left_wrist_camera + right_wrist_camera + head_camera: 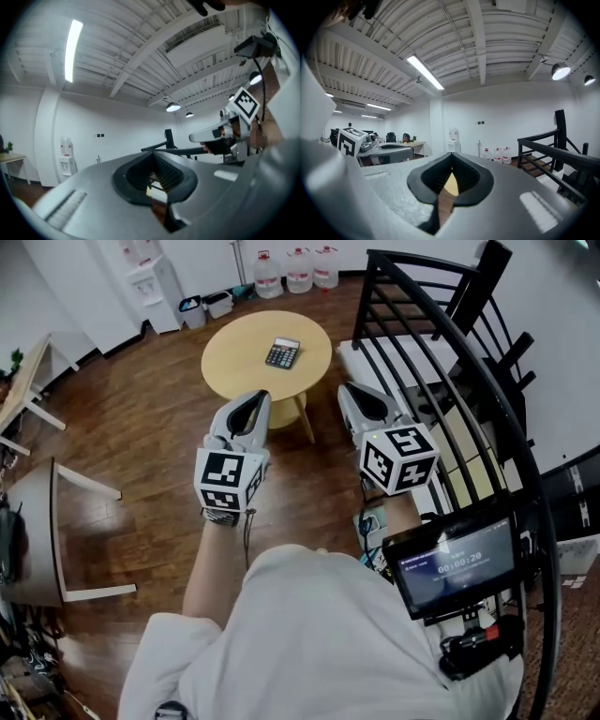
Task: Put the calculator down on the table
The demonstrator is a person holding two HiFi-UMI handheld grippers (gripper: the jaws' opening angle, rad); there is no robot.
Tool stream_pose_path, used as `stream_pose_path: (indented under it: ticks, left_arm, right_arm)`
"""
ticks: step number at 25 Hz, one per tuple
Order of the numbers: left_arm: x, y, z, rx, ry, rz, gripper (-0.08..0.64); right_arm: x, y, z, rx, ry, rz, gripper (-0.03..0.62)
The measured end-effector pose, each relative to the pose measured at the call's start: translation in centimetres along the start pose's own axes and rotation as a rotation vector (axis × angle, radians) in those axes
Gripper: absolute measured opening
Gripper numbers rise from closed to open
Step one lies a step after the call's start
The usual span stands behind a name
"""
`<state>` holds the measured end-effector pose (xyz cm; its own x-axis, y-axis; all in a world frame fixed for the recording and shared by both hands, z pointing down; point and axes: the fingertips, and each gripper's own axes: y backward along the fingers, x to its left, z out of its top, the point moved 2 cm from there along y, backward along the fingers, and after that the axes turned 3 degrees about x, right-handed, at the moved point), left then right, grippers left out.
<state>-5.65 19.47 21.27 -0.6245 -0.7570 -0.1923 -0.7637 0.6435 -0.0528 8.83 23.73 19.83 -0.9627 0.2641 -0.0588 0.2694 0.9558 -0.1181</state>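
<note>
The calculator (282, 352) lies flat on the round wooden table (234, 362), toward its far side, with nothing touching it. In the head view both grippers hang in the air short of the table's near edge. My left gripper (251, 401) is shut and empty, its tips just over the table's rim. My right gripper (361, 393) is also shut and empty, to the right of the table. Along the left gripper (153, 153) its pads meet, and the right gripper (220, 136) shows beside it. The right gripper (452, 155) is shut too, with the left gripper (389, 151) at its side.
A black stair railing (441, 343) curves along the right. Water bottles (298, 268) and a white dispenser (155, 282) stand by the far wall. A light desk (28, 395) and a chair (56, 521) are at the left. A small screen (455, 563) hangs at my chest.
</note>
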Motion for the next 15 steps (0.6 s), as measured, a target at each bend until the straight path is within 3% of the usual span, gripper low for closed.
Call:
stream_pose_path:
  ticks: [15]
  left_arm:
    - [1.16, 0.2, 0.59, -0.01, -0.004, -0.003, 0.006]
  right_arm:
    - [0.73, -1.03, 0.84, 0.001, 0.05, 0.003, 0.003]
